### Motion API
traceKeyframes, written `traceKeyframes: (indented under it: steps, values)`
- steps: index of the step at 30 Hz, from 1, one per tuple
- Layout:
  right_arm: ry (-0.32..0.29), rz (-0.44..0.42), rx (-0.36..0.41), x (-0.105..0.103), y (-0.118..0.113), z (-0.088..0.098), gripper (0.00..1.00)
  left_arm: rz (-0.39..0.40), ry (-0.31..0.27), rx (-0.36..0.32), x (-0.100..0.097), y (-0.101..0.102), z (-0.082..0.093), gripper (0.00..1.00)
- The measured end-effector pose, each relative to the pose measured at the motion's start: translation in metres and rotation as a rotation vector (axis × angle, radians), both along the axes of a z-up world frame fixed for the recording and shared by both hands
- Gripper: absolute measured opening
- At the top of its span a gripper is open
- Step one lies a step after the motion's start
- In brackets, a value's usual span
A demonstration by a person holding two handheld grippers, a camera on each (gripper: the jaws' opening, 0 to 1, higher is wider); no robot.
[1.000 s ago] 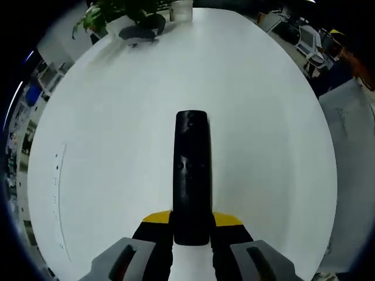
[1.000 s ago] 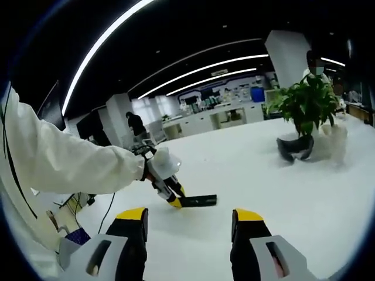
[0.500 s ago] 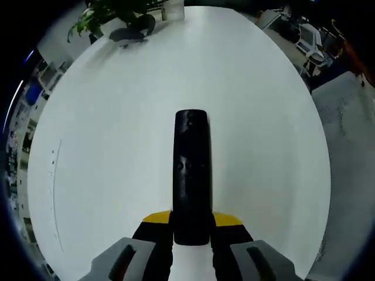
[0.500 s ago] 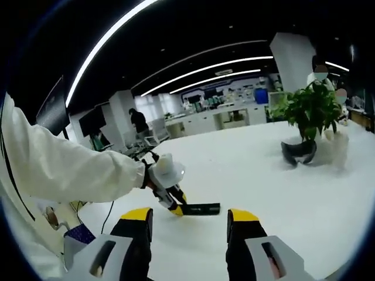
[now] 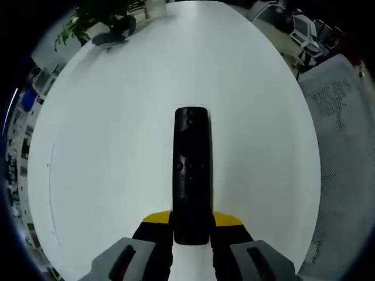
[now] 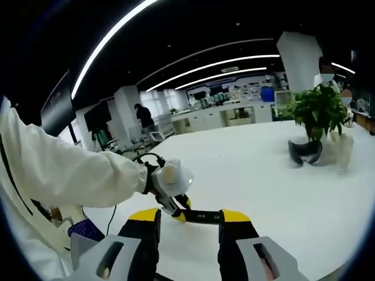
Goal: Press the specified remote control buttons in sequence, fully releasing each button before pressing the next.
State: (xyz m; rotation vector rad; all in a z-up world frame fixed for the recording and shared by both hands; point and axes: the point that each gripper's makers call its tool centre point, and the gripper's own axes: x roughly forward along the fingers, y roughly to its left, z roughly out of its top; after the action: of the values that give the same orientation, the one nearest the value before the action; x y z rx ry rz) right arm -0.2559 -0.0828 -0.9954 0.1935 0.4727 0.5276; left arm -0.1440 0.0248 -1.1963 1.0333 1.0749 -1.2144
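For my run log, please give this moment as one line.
left gripper: shut on remote | right gripper: open, near remote | table: white

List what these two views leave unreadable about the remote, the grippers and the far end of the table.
- Remote button markings: left gripper view, too small and dark to read.
- Remote's near end: left gripper view, hidden between the left gripper's jaws.
- Remote in right gripper view: partly behind the right gripper's yellow tips.
- Dark object under the plant: both views, too blurred to identify.
- Table far edge: left gripper view, cut off by the rim.
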Motion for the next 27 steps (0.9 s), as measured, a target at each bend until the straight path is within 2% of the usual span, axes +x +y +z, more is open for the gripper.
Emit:
traceKeyframes:
  steps: [16,22,27]
  values:
    - [0.057,0.043,-0.038,-0.019,0.016,-0.004,0.12,-0.033,0.009,-0.028,-0.045,0.005,-0.001,0.21]
    - [0.069,0.051,-0.073,-0.02,0.022,-0.016,0.09,-0.06,0.007,-0.026,-0.067,0.005,0.0,0.22]
    - [0.1,0.089,-0.116,-0.024,0.026,-0.038,0.05,-0.095,0.011,-0.025,-0.079,0.007,0.0,0.22]
